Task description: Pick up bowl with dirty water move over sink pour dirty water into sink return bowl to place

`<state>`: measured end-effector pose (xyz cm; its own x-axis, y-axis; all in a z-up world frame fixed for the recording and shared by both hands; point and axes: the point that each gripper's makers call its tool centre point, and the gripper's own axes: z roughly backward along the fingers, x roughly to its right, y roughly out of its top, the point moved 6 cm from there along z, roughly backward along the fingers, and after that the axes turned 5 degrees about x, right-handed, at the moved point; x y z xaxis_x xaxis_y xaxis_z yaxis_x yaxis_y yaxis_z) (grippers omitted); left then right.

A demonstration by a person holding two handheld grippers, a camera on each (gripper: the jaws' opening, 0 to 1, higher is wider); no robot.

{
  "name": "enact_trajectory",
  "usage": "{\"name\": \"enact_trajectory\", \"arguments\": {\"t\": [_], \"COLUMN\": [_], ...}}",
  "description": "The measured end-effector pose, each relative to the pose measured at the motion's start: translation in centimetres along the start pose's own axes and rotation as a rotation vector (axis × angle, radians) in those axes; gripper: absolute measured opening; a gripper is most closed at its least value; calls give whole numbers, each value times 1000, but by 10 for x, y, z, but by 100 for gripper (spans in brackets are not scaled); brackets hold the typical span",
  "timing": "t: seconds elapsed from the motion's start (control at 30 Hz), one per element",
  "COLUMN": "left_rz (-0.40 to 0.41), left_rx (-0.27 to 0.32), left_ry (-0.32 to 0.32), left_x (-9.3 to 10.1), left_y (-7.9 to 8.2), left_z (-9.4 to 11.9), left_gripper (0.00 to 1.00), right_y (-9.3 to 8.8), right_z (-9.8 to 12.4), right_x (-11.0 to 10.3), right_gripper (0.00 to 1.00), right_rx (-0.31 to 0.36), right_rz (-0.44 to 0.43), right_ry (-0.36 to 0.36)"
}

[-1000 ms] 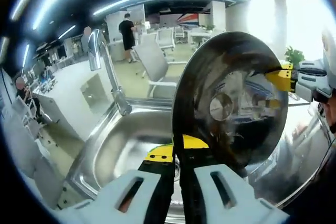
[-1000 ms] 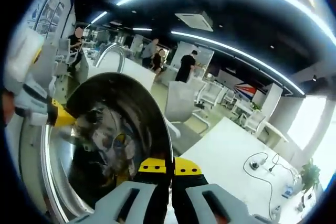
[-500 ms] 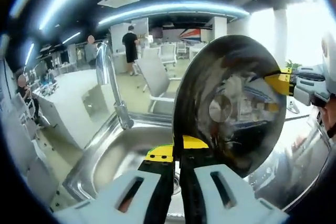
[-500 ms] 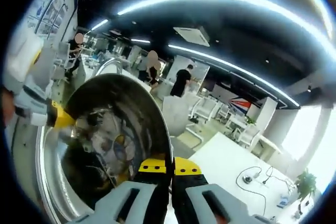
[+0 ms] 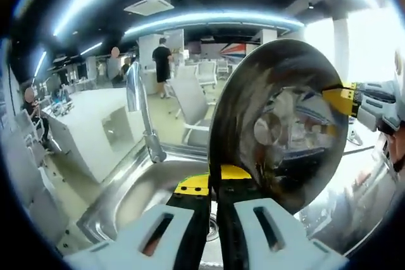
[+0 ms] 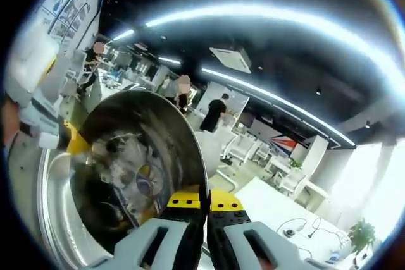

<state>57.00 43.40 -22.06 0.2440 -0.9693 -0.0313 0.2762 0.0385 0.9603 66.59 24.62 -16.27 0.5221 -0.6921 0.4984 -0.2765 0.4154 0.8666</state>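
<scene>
A shiny steel bowl (image 5: 278,124) stands tipped on edge over the steel sink (image 5: 136,188). My left gripper (image 5: 215,188) is shut on its near rim. The other gripper (image 5: 345,98) pinches the opposite rim from the right. In the right gripper view the same bowl (image 6: 136,162) shows its wet inside, with my right gripper (image 6: 205,202) shut on its rim and the other gripper (image 6: 66,143) holding the far edge at left. A tall curved tap (image 5: 140,109) rises behind the basin.
White counter (image 5: 88,121) runs left of the sink. Office chairs (image 5: 193,96) and a white table with cables (image 6: 285,219) stand beyond. People (image 5: 162,64) stand in the far room. A person's hand (image 6: 9,121) holds the other gripper.
Both views have tilted upward a little, with more ceiling showing in the right gripper view. The bowl stays gripped on both rims and tipped over the sink.
</scene>
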Motion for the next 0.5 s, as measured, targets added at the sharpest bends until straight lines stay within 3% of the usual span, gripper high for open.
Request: {"name": "enact_trajectory", "arguments": {"t": [0.5], "left_rz": [-3], "left_rx": [56], "left_ry": [21], "left_x": [-1], "left_y": [15], "left_z": [8], "left_gripper": [0], "right_y": [19], "right_z": [6], "right_x": [6], "right_gripper": [0], "right_rx": [80], "right_rz": [37], "right_ry": [-30]}}
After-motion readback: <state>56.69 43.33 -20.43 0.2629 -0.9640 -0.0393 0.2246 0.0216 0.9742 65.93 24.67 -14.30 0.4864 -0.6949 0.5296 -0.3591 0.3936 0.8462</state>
